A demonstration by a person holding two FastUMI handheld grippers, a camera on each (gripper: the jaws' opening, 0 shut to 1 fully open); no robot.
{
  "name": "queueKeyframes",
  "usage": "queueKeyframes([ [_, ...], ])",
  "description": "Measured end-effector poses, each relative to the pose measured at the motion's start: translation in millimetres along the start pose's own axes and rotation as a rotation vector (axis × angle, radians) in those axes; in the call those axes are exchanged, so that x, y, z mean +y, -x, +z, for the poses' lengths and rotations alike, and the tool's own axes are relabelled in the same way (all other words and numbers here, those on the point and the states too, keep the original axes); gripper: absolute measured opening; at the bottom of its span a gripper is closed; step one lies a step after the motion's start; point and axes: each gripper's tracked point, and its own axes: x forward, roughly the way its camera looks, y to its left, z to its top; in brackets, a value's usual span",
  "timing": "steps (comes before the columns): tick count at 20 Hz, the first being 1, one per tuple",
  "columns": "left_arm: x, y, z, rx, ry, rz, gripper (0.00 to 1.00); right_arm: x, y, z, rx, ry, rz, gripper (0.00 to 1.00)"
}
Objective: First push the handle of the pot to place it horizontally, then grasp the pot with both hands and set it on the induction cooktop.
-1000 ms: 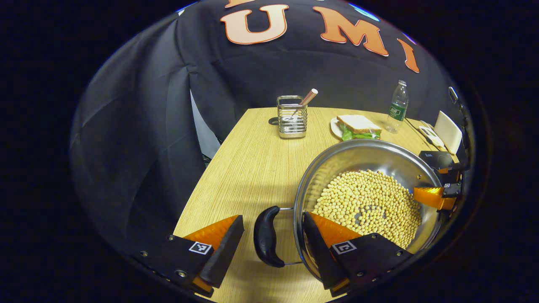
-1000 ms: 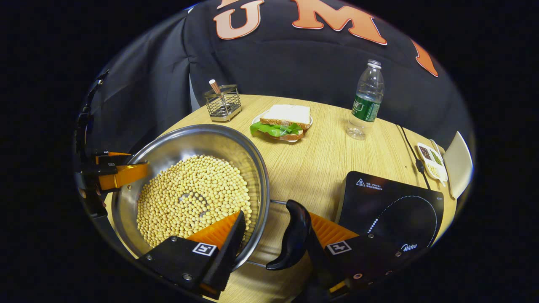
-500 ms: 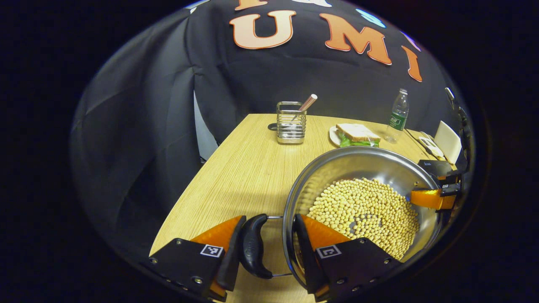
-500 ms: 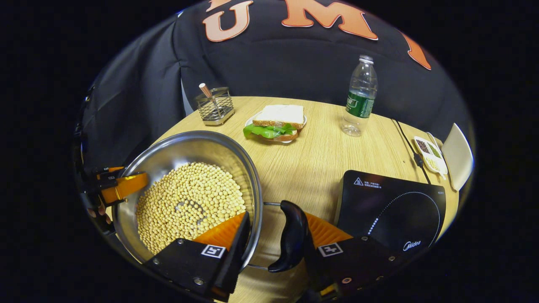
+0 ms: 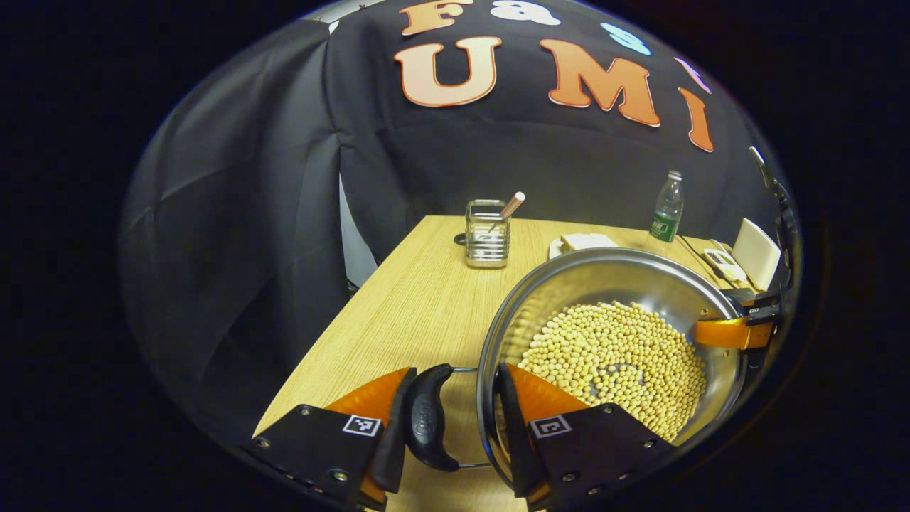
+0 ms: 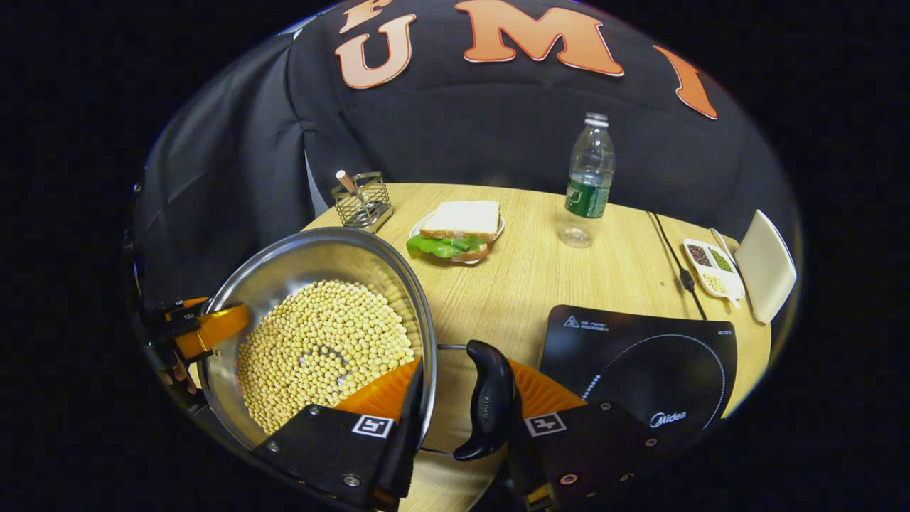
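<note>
A steel pot (image 5: 611,281) of soybeans (image 5: 618,355) hangs level between both grippers, seemingly raised off the wooden table (image 5: 419,306). My left gripper (image 5: 455,373) is shut on the pot: one finger presses its black left handle (image 5: 426,419), the other sits inside the rim. In the right gripper view my right gripper (image 6: 469,366) is shut the same way across the rim of the pot (image 6: 313,256) and its right handle (image 6: 487,409). The black induction cooktop (image 6: 654,370) lies just right of that handle. Each gripper shows across the pot: the right gripper (image 5: 732,332), the left gripper (image 6: 206,331).
At the back of the table (image 6: 554,277) stand a wire holder with a stick (image 6: 362,199), a sandwich on a plate (image 6: 455,231) and a water bottle (image 6: 586,181). A cable (image 6: 672,249), a small divided dish (image 6: 711,267) and a white board (image 6: 764,263) lie at the right.
The left gripper's fingers have closed from a wide gap onto the left handle and rim. Both grippers and the pot have risen, and the cooktop has drawn closer in the right gripper view.
</note>
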Motion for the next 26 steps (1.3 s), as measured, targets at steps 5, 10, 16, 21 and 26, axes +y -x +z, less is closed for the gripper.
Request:
queueKeyframes([
  [5, 0.7, 7.1, 13.4, -0.049, -0.007, -0.029, 0.6, -15.9, 22.4, 16.2, -0.063, -0.022, -0.027, 0.53],
  [10, 3.2, 2.6, 17.9, -0.084, -0.042, -0.077, 0.6, -12.8, 24.7, 5.7, -0.104, -0.065, -0.067, 0.52],
  [16, 6.6, -3.8, 25.7, -0.106, -0.085, -0.15, 0.6, -10.1, 34.7, -3.9, -0.126, -0.115, -0.13, 0.52],
  [21, 11.1, -5.5, 34.2, -0.114, -0.111, -0.2, 0.6, -6.0, 42.2, -11.0, -0.133, -0.145, -0.177, 0.52],
  [26, 16.6, -9.0, 41.8, -0.113, -0.135, -0.241, 0.6, -3.8, 49.9, -15.3, -0.133, -0.182, -0.214, 0.52],
])
